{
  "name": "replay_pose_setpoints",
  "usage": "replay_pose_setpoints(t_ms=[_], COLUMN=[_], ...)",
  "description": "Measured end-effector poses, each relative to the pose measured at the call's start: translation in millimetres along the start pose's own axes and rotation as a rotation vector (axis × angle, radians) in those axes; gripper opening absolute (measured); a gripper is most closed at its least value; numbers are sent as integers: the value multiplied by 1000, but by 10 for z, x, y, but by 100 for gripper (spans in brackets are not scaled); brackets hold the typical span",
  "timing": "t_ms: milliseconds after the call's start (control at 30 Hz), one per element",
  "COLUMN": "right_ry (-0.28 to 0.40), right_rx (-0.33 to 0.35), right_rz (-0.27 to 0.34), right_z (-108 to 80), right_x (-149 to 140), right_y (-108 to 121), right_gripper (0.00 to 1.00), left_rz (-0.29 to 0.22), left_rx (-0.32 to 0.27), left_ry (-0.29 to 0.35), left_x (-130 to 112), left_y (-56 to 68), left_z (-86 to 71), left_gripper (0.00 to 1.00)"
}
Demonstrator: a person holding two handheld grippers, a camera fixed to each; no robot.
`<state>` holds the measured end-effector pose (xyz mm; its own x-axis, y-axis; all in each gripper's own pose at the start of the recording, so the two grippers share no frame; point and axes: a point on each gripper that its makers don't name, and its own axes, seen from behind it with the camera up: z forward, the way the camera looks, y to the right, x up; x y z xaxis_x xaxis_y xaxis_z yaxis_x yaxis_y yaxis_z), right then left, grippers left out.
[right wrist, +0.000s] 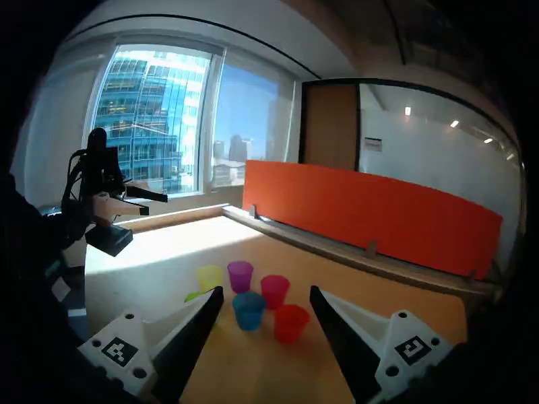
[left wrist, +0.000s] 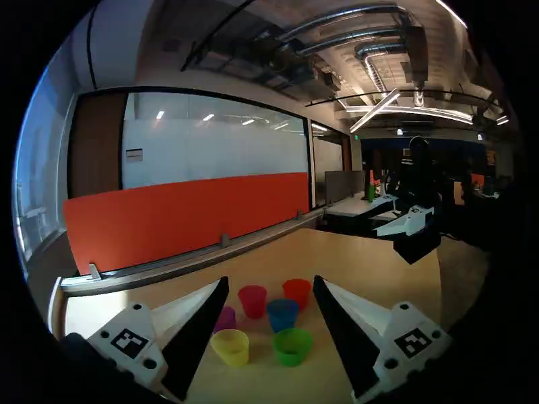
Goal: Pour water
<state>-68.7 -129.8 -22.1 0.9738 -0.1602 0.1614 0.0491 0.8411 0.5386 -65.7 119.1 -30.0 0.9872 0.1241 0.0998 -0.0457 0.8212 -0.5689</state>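
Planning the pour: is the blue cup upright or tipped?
Upright. The blue cup stands on its base on the table, open rim facing up.

No words or numbers were readable anywhere. White paper notice (left wrist: 133, 155) hung on pale wall (left wrist: 215, 141) beside brown door panel; print too small to make out. Black-and-white square code marker (left wrist: 129, 342) sat on each finger of left gripper (left wrist: 270, 279), likewise on right gripper (right wrist: 266, 289). Markers showed block patterns only, no letters.
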Motion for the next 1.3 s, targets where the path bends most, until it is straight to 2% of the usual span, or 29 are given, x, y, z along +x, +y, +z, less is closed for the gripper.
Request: replay_pose_setpoints(t_ms=[300, 500, 967, 1300], right_ry=[-63, -87, -151, -196], right_rx=[14, 31, 80, 109], right_rz=[-3, -7, -4, 1], right_z=[153, 296, 672, 931], right_x=[-340, -541, -954, -1249], right_y=[-12, -33, -76, -97], right_gripper=[99, 99, 99, 99], left_rz=[10, 11, -14, -15], left_rx=[-28, -62, -105, -148], left_ry=[-59, -83, -205, -278], left_x=[-342, -571, -1289, -1659], left_y=[30, 124, 237, 351], left_z=[111, 196, 464, 619], left_gripper=[93, 93, 93, 93])
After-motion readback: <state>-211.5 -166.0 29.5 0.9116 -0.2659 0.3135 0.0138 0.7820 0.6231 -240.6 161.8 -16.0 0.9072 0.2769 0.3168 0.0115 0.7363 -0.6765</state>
